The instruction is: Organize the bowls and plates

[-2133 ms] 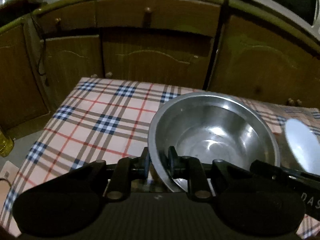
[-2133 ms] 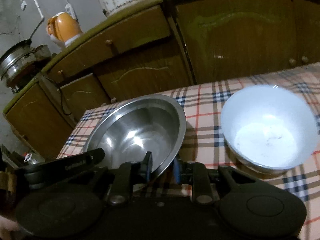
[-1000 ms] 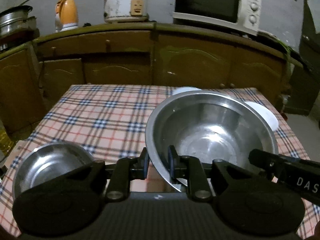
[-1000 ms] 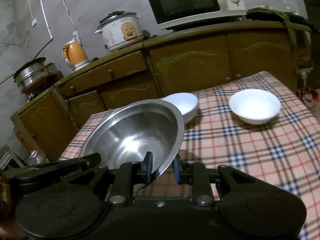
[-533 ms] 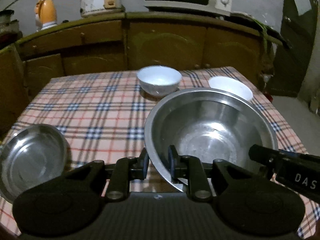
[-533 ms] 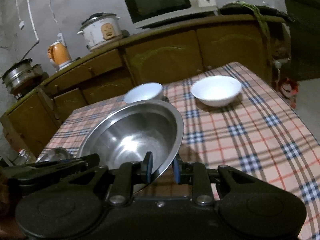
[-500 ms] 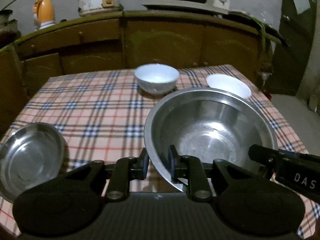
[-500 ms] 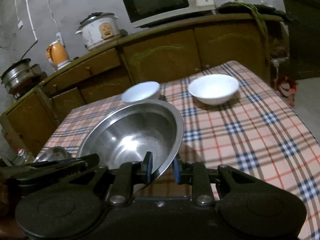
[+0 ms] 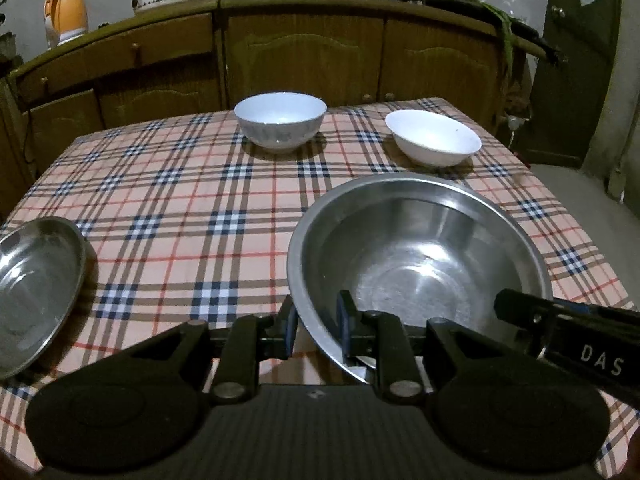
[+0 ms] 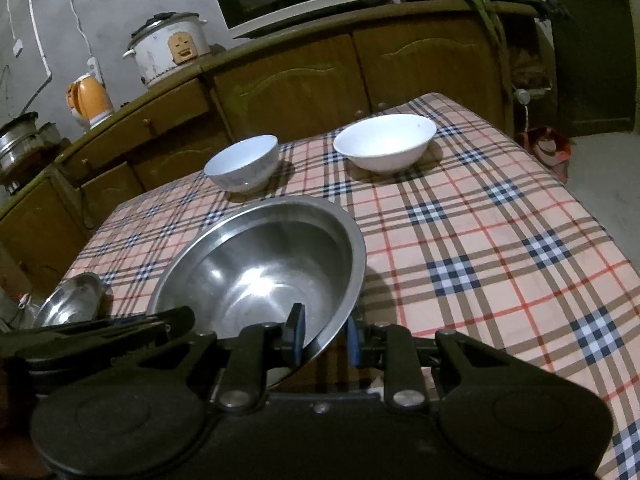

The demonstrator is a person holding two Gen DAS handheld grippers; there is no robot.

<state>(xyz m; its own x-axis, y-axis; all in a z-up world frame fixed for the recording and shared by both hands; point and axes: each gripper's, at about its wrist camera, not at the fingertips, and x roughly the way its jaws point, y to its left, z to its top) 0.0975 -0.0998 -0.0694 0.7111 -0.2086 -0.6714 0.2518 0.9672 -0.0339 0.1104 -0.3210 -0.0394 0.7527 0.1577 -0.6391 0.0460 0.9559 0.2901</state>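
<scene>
I hold large stainless steel mixing bowl (image 9: 416, 264) at lower centre: left gripper (image 9: 316, 326), right gripper (image 10: 323, 334) each pinching near rim. Risk: thin-rim grips slipping, bowl dropping onto checked tablecloth (image 9: 192, 184).

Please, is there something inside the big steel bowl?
The big steel bowl shows only bare shiny metal inside. One finger of the left tongs covers a small strip by the near rim.
</scene>
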